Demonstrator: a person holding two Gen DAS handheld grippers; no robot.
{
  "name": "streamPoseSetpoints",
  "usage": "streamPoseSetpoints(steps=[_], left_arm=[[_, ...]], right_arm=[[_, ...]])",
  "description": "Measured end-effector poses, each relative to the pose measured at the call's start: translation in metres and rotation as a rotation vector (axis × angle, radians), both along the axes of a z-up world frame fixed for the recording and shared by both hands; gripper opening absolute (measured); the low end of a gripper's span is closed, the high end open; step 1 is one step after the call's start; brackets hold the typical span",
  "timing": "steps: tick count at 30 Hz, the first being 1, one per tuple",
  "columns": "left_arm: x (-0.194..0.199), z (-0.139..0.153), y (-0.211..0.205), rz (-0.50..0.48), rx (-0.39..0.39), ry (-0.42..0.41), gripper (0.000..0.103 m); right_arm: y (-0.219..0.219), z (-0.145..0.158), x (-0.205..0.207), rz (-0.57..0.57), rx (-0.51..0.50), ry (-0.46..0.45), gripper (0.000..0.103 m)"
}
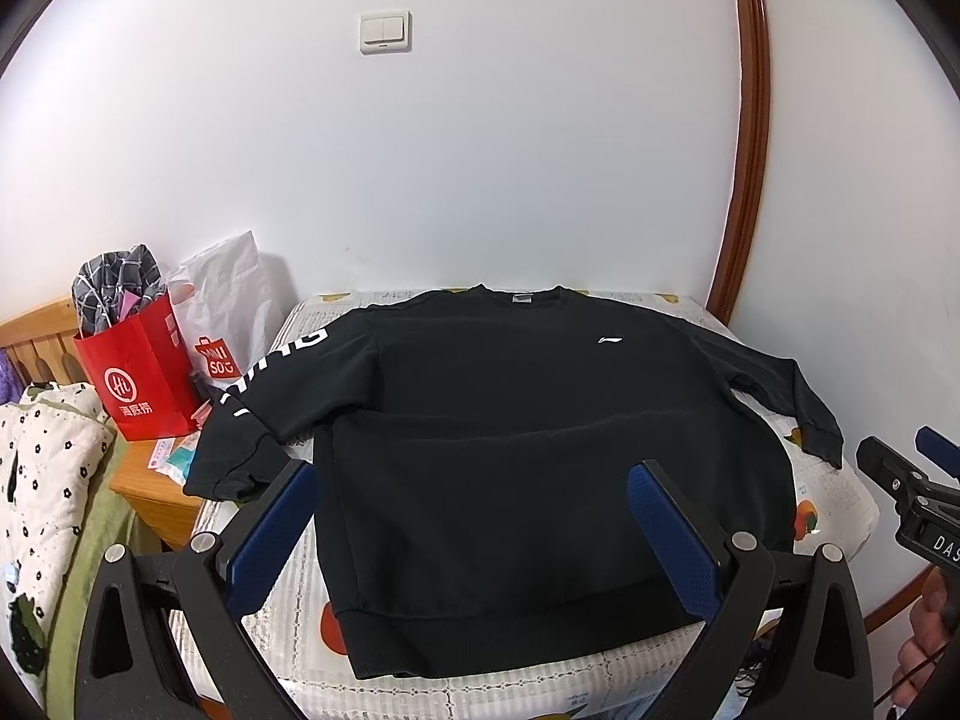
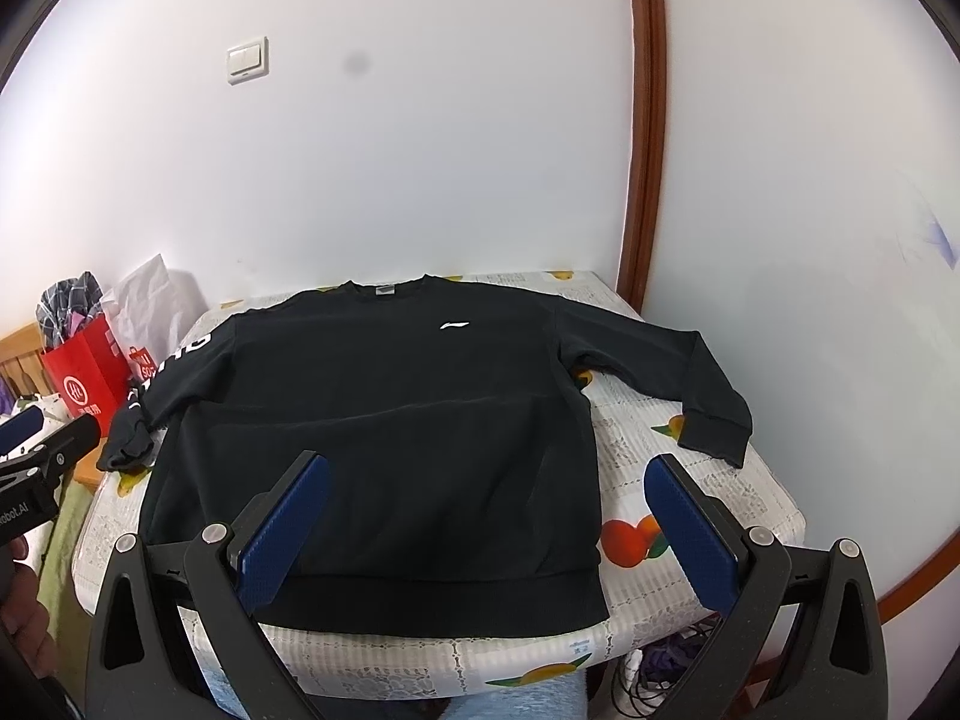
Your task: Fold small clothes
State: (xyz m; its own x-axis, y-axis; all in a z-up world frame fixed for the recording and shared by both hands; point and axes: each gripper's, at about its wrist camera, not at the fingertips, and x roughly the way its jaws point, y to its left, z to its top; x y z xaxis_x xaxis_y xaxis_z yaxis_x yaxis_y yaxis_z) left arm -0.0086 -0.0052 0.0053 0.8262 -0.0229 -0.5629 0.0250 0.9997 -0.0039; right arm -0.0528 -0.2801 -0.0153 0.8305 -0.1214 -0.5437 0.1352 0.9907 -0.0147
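Observation:
A black long-sleeved sweatshirt (image 1: 510,438) lies flat, front up, on a small table with a fruit-print cover (image 1: 840,498). Its collar is at the far side and its hem faces me. It also shows in the right wrist view (image 2: 390,420). The left sleeve with white letters (image 1: 264,384) hangs over the table's left edge. The right sleeve (image 2: 678,378) lies bent on the cover (image 2: 690,480). My left gripper (image 1: 474,480) is open and empty above the hem. My right gripper (image 2: 486,471) is open and empty above the hem's right part.
A red paper bag (image 1: 141,366) with grey checked cloth and a white plastic bag (image 1: 225,312) stand on a wooden nightstand (image 1: 156,486) at the left. A bed with spotted bedding (image 1: 42,480) lies further left. A wooden door frame (image 2: 645,120) rises behind the table. Cables (image 2: 666,666) lie below the table's front right.

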Motion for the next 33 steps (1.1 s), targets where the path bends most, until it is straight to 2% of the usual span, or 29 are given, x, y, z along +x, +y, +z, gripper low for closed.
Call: streamPoseSetpoints(steps=[8,15,26,33], left_arm=[[0.010,-0.006,0.004,-0.007,-0.009,0.015,0.103],[0.044,-0.028,0.015,-0.002,-0.028,0.067,0.103],[0.092,-0.082,0.057,0.077,-0.034,0.186,0.103],[0.109,-0.108,0.110,0.159,-0.032,0.225,0.102]], right_arm=[[0.005,-0.005,0.008,0.003,-0.003,-0.005,0.103],[0.005,-0.021,0.035,-0.003,-0.033,0.030,0.103],[0.011,-0.078,0.102,0.022,-0.021,0.189,0.103],[0.035,-0.112,0.138,0.063,-0.032,0.243,0.103]])
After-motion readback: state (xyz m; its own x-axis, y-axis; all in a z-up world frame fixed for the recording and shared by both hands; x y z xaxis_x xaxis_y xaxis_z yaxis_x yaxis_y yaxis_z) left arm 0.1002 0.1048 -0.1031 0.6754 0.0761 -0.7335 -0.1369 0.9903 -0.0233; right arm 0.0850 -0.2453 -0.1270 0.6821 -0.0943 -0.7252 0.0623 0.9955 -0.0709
